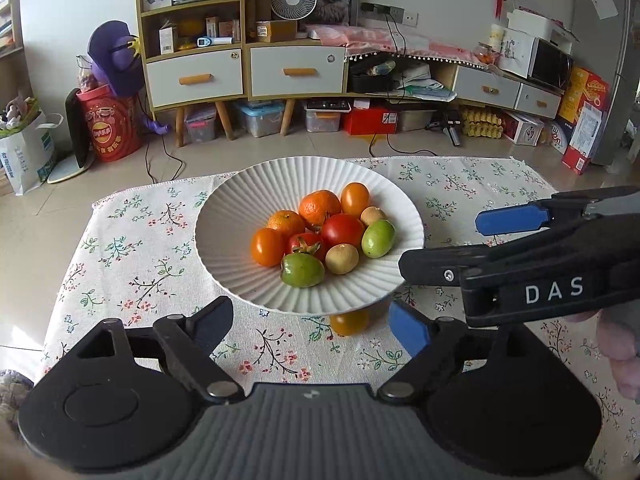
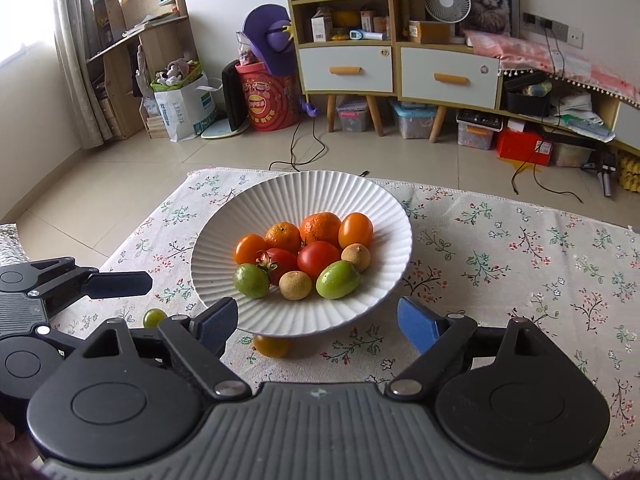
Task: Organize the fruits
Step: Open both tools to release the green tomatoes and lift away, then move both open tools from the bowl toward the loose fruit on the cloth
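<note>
While both grippers, left (image 1: 310,322) & right (image 2: 318,322), stand spread and empty, I risk nudging the plate (image 2: 224,216); yellow tomato (image 2: 272,346) probably sits half-hidden beneath its rim.

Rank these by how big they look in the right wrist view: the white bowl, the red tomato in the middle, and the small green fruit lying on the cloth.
1. White bowl, by far the largest.
2. Red tomato.
3. Green fruit, smallest, though the left gripper partly hides it, so its full size is unsure.
</note>
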Motion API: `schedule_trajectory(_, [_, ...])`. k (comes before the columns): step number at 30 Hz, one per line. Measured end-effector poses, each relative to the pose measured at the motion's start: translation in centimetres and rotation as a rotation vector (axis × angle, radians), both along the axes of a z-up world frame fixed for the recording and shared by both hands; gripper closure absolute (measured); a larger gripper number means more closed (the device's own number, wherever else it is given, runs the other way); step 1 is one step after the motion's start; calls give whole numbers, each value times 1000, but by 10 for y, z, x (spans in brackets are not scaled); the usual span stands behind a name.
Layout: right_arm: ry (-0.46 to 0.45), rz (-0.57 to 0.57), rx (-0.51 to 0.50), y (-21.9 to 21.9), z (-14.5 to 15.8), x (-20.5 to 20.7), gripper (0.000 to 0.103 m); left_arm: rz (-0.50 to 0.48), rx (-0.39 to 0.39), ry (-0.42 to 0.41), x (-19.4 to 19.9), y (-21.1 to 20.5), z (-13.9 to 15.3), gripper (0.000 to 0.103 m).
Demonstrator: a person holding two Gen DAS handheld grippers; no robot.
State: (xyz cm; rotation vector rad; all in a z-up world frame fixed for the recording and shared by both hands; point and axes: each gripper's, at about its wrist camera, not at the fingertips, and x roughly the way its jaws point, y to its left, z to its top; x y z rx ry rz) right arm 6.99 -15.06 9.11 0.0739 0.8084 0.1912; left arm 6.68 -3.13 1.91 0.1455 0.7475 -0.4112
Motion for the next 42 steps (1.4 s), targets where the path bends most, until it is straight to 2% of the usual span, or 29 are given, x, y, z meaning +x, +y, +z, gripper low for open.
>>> schedule_trajectory(10, [6, 35, -48, -2, -8, -13, 5, -22, 48, 11, -12, 13, -8, 6])
schedule_trajectory(16, [25, 45, -70, 4, -17, -25, 1, -10, 58, 14, -20, 35, -17, 5])
schedule_trajectory(24, [46, 99, -97, 21, -37, -46, 1, 41, 99, 12, -34, 70, -44, 5])
schedule_trajectory(31, [45, 212, -131, 39, -56, -63, 1, 61, 94, -47, -38, 88, -70, 5])
schedule_trajectory(34, [51, 231, -138, 43, -64, -64, 0, 51, 54, -66, -37, 91, -75, 5])
schedule_trajectory(39, [-11, 232, -125, 43, -66, -62, 0, 52, 6, -47, -27, 90, -77, 5])
schedule_trajectory(42, [-49, 227, -120, 45, -69, -63, 0, 53, 4, -66, -22, 86, -78, 5])
